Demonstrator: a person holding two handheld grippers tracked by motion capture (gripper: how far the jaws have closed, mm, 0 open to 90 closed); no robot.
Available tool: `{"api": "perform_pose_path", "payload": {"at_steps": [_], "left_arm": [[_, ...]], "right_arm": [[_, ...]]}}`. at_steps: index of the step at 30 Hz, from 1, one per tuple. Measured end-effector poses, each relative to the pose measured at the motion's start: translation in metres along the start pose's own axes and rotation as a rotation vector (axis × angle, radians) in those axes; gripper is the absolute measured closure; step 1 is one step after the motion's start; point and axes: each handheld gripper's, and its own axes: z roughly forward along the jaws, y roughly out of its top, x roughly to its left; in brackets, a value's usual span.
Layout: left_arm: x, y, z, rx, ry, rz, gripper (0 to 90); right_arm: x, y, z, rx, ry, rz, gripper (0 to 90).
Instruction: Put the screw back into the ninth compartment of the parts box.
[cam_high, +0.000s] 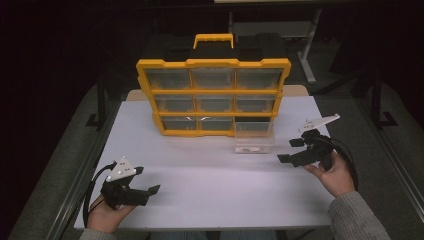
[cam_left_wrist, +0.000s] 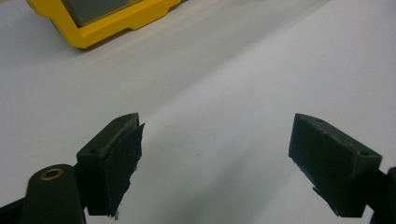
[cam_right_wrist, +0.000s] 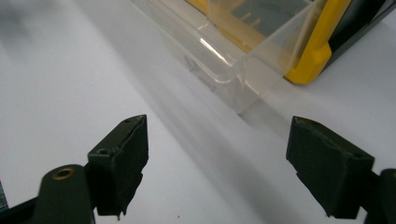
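White table (cam_high: 210, 175) carries one yellow organizer (cam_high: 214, 97) and one clear drawer (cam_high: 254, 141); left tongs (cam_high: 150, 181) and right tongs (cam_high: 290, 151) both spread, empty.

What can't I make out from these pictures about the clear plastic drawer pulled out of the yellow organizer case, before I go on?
- Clear plastic drawer: high view, something small lies on its floor, too small to identify.
- Same drawer: right gripper view, top edge cuts off its far part; the contents are out of frame.
- Yellow organizer case: high view, dim glare on the fronts of its compartments hides what they hold.
- Case: left gripper view, cut down to one corner.
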Motion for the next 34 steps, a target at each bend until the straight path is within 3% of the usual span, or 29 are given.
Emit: {"api": "perform_pose_path", "payload": {"at_steps": [4, 13, 26, 34], "left_arm": [[0.001, -0.001, 0.0, 0.006, 0.001, 0.001, 16.7], [0.002, -0.003, 0.002, 0.021, -0.003, 0.021, 16.9], [0.0, -0.005, 0.006, 0.016, -0.009, 0.012, 17.0], [0.005, -0.008, 0.007, 0.007, -0.015, -0.006, 17.1]], "right_arm": [[0.001, -0.007, 0.001, -0.007, -0.004, -0.008, 19.6], [0.003, -0.026, 0.008, -0.003, -0.014, 0.028, 18.0], [0.01, -0.047, 0.015, -0.018, -0.015, 0.028, 18.2], [0.013, -0.049, 0.018, -0.01, -0.008, 0.04, 18.1]]}}
